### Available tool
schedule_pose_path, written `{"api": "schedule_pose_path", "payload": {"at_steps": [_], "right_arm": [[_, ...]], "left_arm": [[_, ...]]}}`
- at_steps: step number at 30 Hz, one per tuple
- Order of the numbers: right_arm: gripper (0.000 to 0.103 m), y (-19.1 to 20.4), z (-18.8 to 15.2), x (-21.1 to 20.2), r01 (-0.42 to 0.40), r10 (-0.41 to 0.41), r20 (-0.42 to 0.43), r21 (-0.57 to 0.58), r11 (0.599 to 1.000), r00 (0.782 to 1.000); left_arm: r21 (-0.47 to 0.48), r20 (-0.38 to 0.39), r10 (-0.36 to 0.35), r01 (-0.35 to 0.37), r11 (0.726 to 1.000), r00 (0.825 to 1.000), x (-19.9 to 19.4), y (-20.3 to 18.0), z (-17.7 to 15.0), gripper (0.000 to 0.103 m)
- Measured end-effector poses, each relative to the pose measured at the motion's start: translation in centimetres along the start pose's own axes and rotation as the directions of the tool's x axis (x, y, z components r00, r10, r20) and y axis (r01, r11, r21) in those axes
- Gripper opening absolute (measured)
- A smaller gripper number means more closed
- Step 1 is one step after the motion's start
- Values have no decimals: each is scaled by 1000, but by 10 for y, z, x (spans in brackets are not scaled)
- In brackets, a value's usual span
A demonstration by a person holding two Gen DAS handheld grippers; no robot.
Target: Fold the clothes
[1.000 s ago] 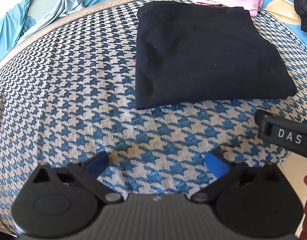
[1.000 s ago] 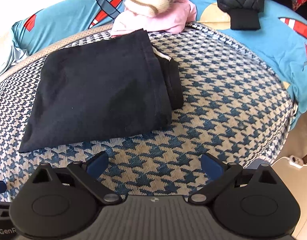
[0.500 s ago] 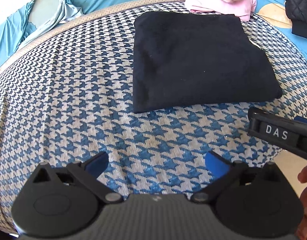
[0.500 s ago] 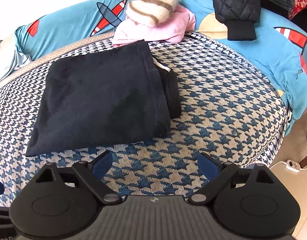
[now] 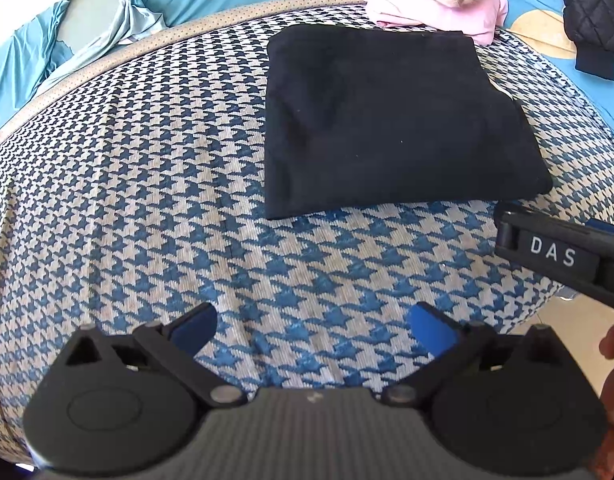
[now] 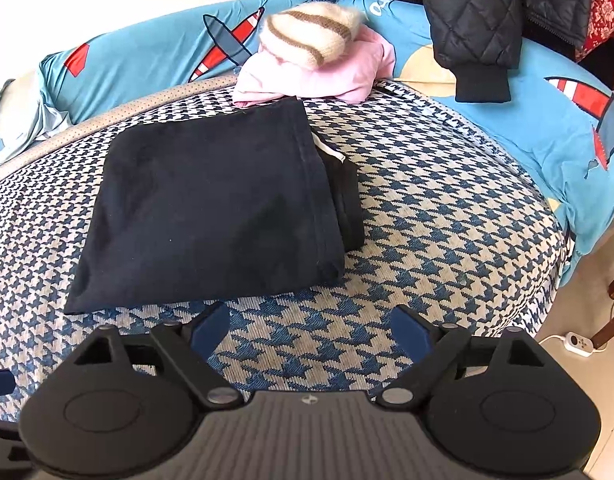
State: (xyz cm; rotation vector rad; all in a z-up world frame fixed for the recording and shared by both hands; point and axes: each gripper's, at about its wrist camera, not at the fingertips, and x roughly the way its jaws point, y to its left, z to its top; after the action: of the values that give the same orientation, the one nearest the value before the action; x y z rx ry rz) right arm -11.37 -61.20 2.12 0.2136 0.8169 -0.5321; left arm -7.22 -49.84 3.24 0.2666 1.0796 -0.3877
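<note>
A black garment (image 5: 391, 120) (image 6: 211, 208) lies folded into a flat rectangle on the houndstooth mat (image 5: 147, 160) (image 6: 447, 216). Its layered edges show on the right side in the right wrist view. My left gripper (image 5: 313, 326) hovers open over bare mat, well short of the garment's near edge, nothing between its blue pads. My right gripper (image 6: 311, 326) is open too, just short of the garment's near right corner. Part of the right gripper's body, marked DAS (image 5: 555, 258), shows at the right edge of the left wrist view.
A folded pink garment (image 6: 319, 76) with a striped fuzzy hat (image 6: 311, 32) on top sits behind the black one. A blue airplane-print sheet (image 6: 147, 64) surrounds the mat. A quilted dark jacket (image 6: 487, 16) hangs at the back right. Floor and a power strip (image 6: 577, 344) lie to the right.
Both grippers have drawn back from the folded black garment, which now looks smaller and farther. Both stay open. The garment has not moved.
</note>
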Motion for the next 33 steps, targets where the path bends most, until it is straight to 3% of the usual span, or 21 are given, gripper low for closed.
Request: {"api": "schedule_pose_path", "payload": {"at_steps": [33], "right_arm": [[85, 2, 3, -13, 28, -27, 24, -17, 999, 999]], "left_arm": [[1, 5, 9, -9, 1000, 1000, -11, -5, -2, 103]]}}
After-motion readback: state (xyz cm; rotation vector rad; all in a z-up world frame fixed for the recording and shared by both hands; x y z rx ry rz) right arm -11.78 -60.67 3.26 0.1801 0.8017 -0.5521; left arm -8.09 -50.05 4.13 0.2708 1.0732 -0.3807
